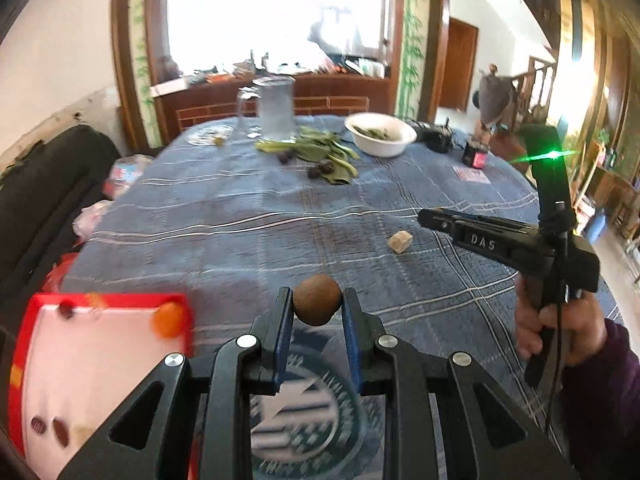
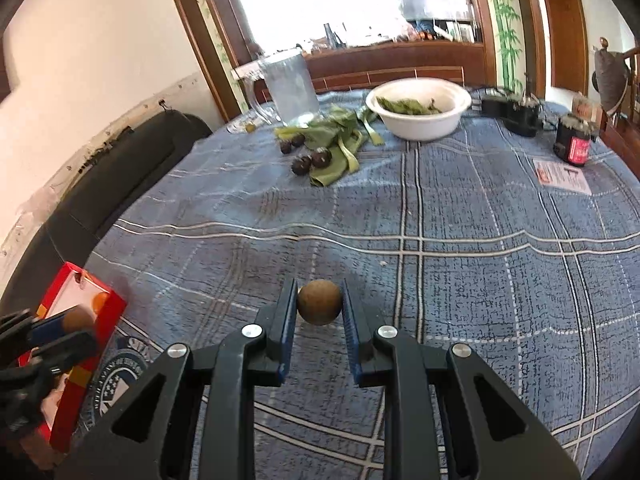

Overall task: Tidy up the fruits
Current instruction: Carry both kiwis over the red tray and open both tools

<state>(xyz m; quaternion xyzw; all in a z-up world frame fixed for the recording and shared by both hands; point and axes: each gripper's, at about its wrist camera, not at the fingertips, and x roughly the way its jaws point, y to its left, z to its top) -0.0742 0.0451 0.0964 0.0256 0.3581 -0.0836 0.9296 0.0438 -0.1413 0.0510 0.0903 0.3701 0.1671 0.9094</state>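
Note:
My left gripper (image 1: pixel 317 306) is shut on a round brown fruit (image 1: pixel 317 300), held above the table just right of a red-rimmed white box (image 1: pixel 100 360). The box holds an orange fruit (image 1: pixel 167 319) and some dark fruits (image 1: pixel 60 432). My right gripper (image 2: pixel 319 308) is shut on a second round brown fruit (image 2: pixel 319 302), held over the blue checked tablecloth (image 2: pixel 480 260). The left gripper with its fruit (image 2: pixel 78 319) shows at the left of the right wrist view, over the red box (image 2: pixel 100 312). The right gripper (image 1: pixel 424 216) shows at the right of the left wrist view. Dark fruits (image 2: pixel 310 162) lie among green leaves at the far side.
A white bowl (image 2: pixel 420 120) with leaves, a glass jug (image 2: pixel 290 88), a black device (image 2: pixel 516 112) and a dark jar (image 2: pixel 574 148) stand at the far side. A small tan block (image 1: pixel 400 242) lies on the cloth. A black sofa (image 2: pixel 120 168) runs along the left.

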